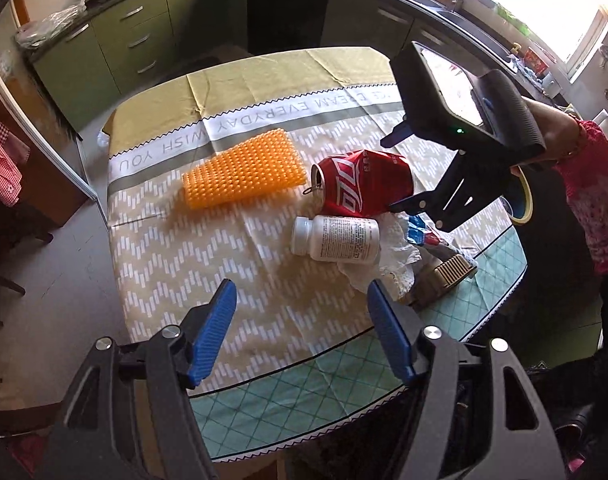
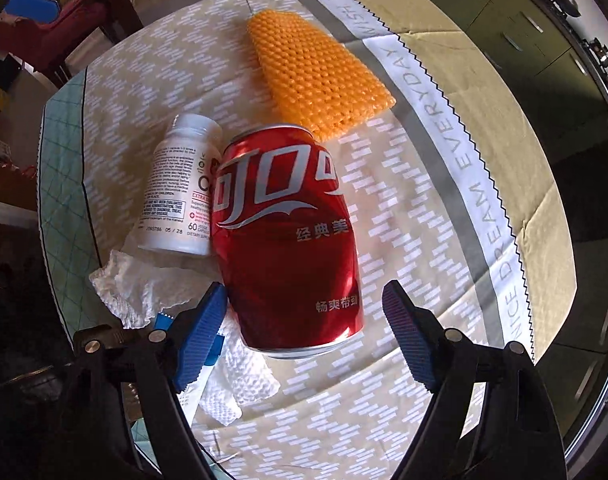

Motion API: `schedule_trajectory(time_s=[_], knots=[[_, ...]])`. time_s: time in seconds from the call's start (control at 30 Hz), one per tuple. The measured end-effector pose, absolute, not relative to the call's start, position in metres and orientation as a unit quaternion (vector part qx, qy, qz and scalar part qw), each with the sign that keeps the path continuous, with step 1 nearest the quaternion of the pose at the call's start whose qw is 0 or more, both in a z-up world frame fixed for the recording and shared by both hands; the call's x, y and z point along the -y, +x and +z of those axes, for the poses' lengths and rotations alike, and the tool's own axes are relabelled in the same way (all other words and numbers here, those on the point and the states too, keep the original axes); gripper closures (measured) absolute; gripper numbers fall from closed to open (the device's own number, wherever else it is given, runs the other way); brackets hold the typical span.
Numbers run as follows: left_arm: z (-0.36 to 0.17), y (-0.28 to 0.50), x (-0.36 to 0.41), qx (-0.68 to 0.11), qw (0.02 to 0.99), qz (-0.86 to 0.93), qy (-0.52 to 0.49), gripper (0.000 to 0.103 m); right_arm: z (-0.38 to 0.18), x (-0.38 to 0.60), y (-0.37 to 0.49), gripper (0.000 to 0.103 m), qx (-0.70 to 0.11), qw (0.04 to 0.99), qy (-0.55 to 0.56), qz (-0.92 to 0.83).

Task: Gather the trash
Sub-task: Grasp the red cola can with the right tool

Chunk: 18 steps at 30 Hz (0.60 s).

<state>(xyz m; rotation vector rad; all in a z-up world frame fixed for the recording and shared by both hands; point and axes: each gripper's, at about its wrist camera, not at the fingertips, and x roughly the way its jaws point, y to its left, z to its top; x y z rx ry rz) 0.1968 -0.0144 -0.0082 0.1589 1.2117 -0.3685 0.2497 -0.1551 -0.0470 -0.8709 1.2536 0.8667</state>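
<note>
while both grippers gape empty, a pill bottle (image 2: 180,188) and tissue (image 2: 144,288) crowd the red can (image 2: 288,240).

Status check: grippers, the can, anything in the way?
Left gripper open, empty. Right gripper open above can, pads clear. Bottle against can, tissue beside it.

Window (image 1: 543,8) glare blown out; fisheye edges warped.

A red cola can (image 2: 288,236), white pill bottle (image 2: 180,192) and orange bubble wrap (image 2: 315,76) lie on a beige chevron-patterned tablecloth (image 2: 383,420).
</note>
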Motion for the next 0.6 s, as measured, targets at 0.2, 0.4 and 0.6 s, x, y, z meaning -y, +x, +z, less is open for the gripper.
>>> schedule_trajectory(time_s=[0.2, 0.4, 0.6], knots=[[-0.019, 0.200, 0.017, -0.576, 0.795, -0.176, 0.074, 0.038, -0.063, 0.140, 0.249, 0.023, -0.541, 0.625, -0.417, 0.378], [-0.023, 0.200, 0.018, -0.580, 0.791, -0.177, 0.076, 0.038, -0.062, 0.126, 0.236, 0.020, -0.513, 0.617, -0.465, 0.373], [-0.028, 0.198, 0.022, -0.585, 0.785, -0.186, 0.087, 0.036, -0.067, 0.126, 0.244, 0.030, -0.525, 0.627, -0.447, 0.363]])
